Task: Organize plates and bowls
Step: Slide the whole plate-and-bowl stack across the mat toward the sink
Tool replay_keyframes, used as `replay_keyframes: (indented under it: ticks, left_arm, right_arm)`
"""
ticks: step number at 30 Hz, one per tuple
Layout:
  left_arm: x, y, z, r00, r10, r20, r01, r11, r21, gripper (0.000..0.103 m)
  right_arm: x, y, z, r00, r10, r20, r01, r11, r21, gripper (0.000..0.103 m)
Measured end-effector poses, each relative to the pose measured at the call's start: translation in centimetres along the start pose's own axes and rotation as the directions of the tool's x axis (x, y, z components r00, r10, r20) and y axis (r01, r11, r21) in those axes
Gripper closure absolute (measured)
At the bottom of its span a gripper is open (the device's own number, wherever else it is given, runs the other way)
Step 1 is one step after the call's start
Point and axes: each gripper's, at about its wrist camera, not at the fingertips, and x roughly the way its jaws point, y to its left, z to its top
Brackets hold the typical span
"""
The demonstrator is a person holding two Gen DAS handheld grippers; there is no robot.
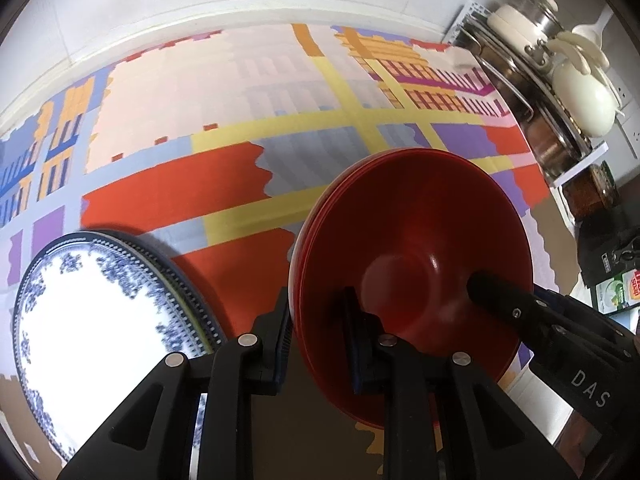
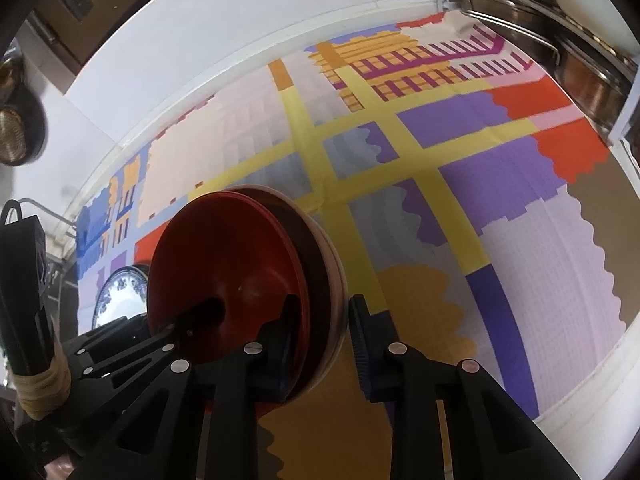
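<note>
A stack of red bowls (image 1: 412, 248) sits on the patterned tablecloth; in the right wrist view (image 2: 224, 276) a tan bowl shows at the bottom of the stack. My left gripper (image 1: 320, 340) straddles the stack's left rim, one finger inside, one outside, jaws open with a gap to the rim. My right gripper (image 2: 320, 344) straddles the right rim the same way, jaws open. A blue-and-white plate (image 1: 96, 320) lies on other plates to the left; it also shows in the right wrist view (image 2: 116, 296).
A rack with steel pots and white lids (image 1: 552, 80) stands at the back right. Boxes and a jar (image 1: 600, 240) stand on the right. The white wall edge (image 1: 240, 8) runs behind the tablecloth (image 2: 480, 200).
</note>
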Motion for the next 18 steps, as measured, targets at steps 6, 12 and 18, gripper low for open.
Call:
replay_keyframes:
  ticks: [6, 12, 18]
  left_arm:
    - [-2.5, 1.1, -0.7, 0.999, 0.009, 0.046, -0.008, 1.0, -0.013, 0.079]
    - [-5.3, 3.3, -1.7, 0.996, 0.018, 0.088, -0.014, 0.999, -0.041, 0.079]
    - [-8.4, 6.7, -3.5, 0.992, 0.041, 0.12, -0.031, 0.996, -0.083, 0.079]
  right_arm:
    - [-1.5, 1.6, -0.3, 1.0, 0.019, 0.024, -0.019, 1.0, -0.023, 0.077]
    - [-2.9, 4.4, -0.7, 0.998, 0.041, 0.051, -0.038, 0.997, -0.06, 0.077]
    - [-4.1, 8.4, -1.3, 0.995, 0.07, 0.075, -0.062, 0.991, -0.115, 0.077]
